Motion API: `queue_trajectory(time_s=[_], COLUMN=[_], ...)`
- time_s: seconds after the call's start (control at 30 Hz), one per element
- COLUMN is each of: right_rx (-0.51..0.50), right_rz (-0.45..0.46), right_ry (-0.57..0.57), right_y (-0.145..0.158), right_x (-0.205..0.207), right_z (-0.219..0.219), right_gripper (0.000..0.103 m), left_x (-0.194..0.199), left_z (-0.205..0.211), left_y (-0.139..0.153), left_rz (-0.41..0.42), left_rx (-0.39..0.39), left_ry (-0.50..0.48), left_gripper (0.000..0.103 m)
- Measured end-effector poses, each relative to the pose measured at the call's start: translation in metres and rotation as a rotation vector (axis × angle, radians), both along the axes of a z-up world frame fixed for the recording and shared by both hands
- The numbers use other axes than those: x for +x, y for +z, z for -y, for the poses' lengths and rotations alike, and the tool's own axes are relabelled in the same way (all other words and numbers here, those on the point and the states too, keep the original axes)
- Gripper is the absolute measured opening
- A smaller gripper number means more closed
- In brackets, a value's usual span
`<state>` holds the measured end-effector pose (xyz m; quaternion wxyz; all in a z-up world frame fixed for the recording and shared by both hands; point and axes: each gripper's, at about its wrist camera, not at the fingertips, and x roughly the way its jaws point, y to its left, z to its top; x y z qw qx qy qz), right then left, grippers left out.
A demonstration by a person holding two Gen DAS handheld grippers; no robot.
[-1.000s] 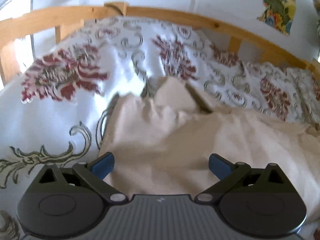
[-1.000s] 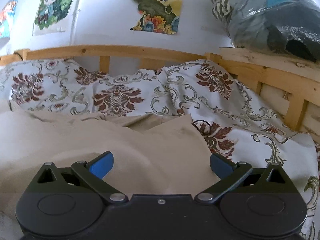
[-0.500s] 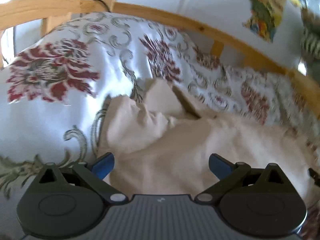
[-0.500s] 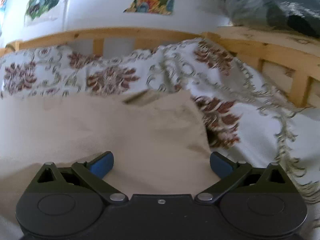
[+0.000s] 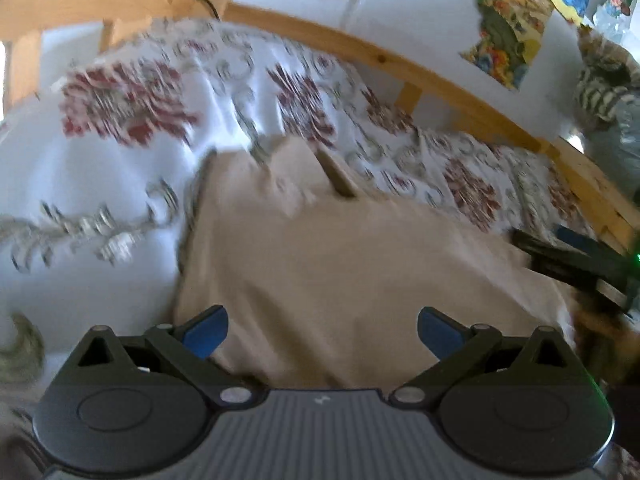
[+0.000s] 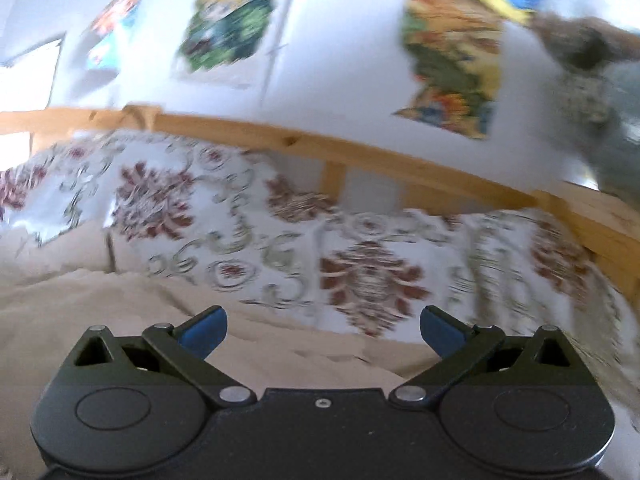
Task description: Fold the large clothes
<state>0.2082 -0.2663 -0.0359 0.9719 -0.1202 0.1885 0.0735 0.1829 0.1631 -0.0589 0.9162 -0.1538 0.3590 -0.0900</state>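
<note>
A large beige garment (image 5: 340, 264) lies spread on a floral bedsheet (image 5: 120, 140). My left gripper (image 5: 322, 330) is open and empty, hovering over the garment's near part. In the right wrist view the garment (image 6: 120, 312) fills the lower left, and my right gripper (image 6: 322, 330) is open and empty above its edge. The right gripper also shows in the left wrist view (image 5: 576, 264) at the far right, by the garment's right side.
A wooden bed rail (image 5: 360, 52) curves around the far side of the bed (image 6: 380, 156). Posters (image 6: 228, 24) hang on the white wall. A bundle of bagged items (image 5: 612, 92) sits at the right beyond the rail.
Both cameras have swung: the left view turned right, bringing the right gripper into sight. The right view tilted up and left toward the wall. Both grippers stayed open.
</note>
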Motion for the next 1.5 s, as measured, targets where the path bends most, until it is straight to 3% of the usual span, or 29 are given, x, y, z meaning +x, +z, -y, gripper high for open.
queue_trajectory(time_s=[0.13, 0.27, 0.47, 0.53, 0.6, 0.77, 0.9, 0.97, 1.1, 1.17, 1.23, 1.37, 1.47, 1.5], right_rx=[-0.109, -0.09, -0.044, 0.007, 0.035, -0.065, -0.149, -0.149, -0.012, -0.014, -0.037, -0.019, -0.021, -0.02], right_rz=[-0.19, -0.11, -0.113, -0.106, -0.075, -0.17, -0.089, -0.039, -0.025, -0.058, -0.055, -0.061, -0.06, -0.061], right_ry=[0.021, 0.006, 0.017, 0.027, 0.006, -0.025, -0.013, -0.03, -0.054, -0.062, -0.067, -0.063, -0.062, -0.062], right_y=[-0.042, -0.055, -0.052, -0.04, -0.025, -0.012, -0.019, -0.03, -0.054, -0.056, -0.057, -0.058, -0.057, -0.057], right_x=[0.031, 0.023, 0.023, 0.013, -0.006, -0.041, -0.071, -0.08, -0.082, -0.077, -0.077, -0.077, -0.076, -0.076], right_z=[-0.026, -0.027, -0.02, -0.009, -0.001, -0.005, -0.019, -0.019, -0.004, -0.003, -0.007, -0.005, -0.004, -0.004], right_gripper=[0.102, 0.102, 0.102, 0.102, 0.102, 0.102, 0.102, 0.102, 0.102, 0.102, 0.102, 0.102, 0.102, 0.102], left_x=[-0.003, -0.002, -0.005, -0.012, -0.021, -0.016, -0.003, 0.001, 0.007, 0.01, 0.012, 0.006, 0.006, 0.008], left_z=[-0.001, -0.004, 0.005, 0.005, 0.004, 0.006, 0.007, 0.011, 0.025, 0.027, 0.021, 0.008, 0.007, 0.009], left_y=[-0.007, -0.017, -0.025, -0.029, -0.031, -0.037, -0.042, -0.045, -0.047, -0.045, -0.042, -0.043, -0.049, -0.05], left_rz=[-0.048, -0.08, -0.107, -0.141, -0.121, -0.11, -0.099, -0.082, -0.072, -0.087, -0.112, -0.108, -0.094, -0.089], left_rx=[-0.038, -0.055, -0.069, -0.122, -0.173, -0.216, -0.271, -0.271, -0.205, -0.187, -0.225, -0.332, -0.345, -0.342], left_ry=[-0.017, -0.011, 0.074, 0.099, 0.094, 0.121, 0.256, 0.302, 0.342, 0.341, 0.341, 0.404, 0.41, 0.407], left_gripper=[0.102, 0.102, 0.102, 0.102, 0.102, 0.102, 0.102, 0.102, 0.102, 0.102, 0.101, 0.076, 0.077, 0.082])
